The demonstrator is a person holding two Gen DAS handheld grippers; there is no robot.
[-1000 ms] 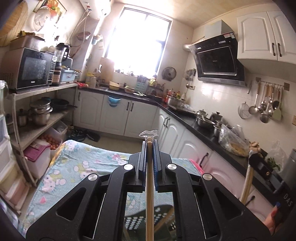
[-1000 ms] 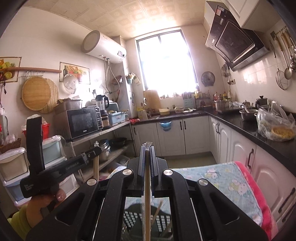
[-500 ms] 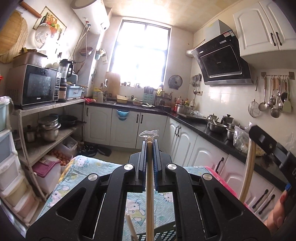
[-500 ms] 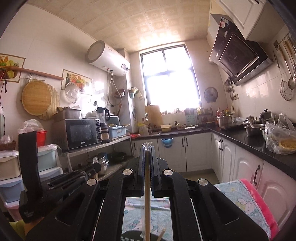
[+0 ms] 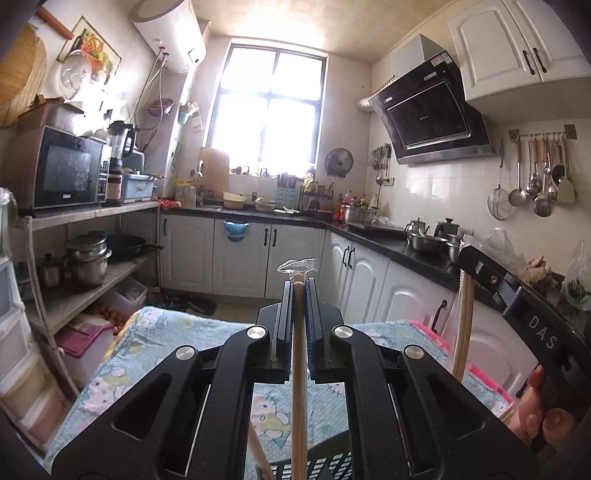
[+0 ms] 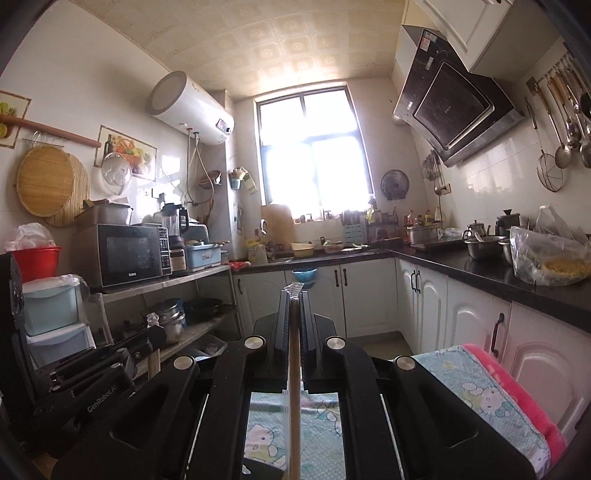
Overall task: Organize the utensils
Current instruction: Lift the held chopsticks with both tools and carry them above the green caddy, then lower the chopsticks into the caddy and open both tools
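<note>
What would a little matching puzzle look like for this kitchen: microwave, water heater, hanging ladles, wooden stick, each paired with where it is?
Things:
1. microwave
2. water heater
3. hanging ladles
4. wooden stick

Places:
A. on the tiled wall at the right
B. clamped in the left gripper
C. on the shelf at the left
D. high on the wall beside the window

Pairs: 1-C, 2-D, 3-A, 4-B

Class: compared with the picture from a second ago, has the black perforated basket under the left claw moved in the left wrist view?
Yes. The black perforated plastic basket has slid toward the bottom edge, measured against the left claw fixed in that view.
</note>
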